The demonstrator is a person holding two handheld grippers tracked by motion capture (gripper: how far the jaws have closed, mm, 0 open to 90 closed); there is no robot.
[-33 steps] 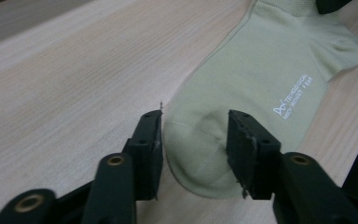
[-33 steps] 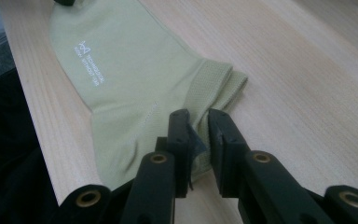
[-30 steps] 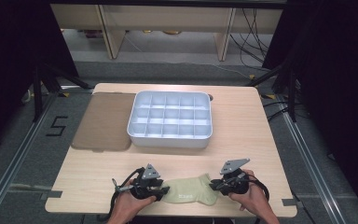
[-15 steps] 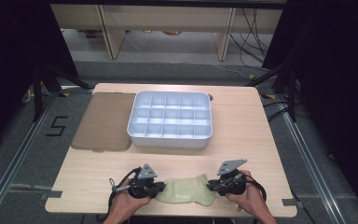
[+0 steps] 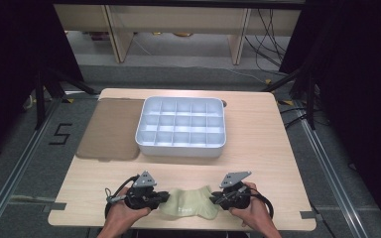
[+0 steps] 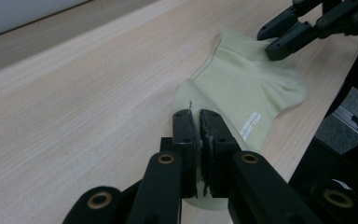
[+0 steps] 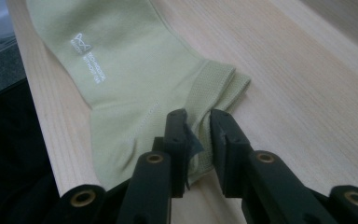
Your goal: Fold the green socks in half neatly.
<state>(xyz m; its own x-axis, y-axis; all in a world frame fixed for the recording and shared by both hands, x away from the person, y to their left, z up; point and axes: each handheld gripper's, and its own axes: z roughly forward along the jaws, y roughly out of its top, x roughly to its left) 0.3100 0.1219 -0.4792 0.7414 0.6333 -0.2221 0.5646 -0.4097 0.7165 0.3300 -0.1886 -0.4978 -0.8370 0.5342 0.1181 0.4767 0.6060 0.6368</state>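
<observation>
A lab-like recording bay: a bare wooden counter stands on grey floor with taped marks, metal rails, loose cables and black curtains.

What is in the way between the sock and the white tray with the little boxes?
Nothing visible. Bare table lies between the sock and the tray. The left claw is shut on the sock's toe end; the right claw straddles its cuff.
</observation>
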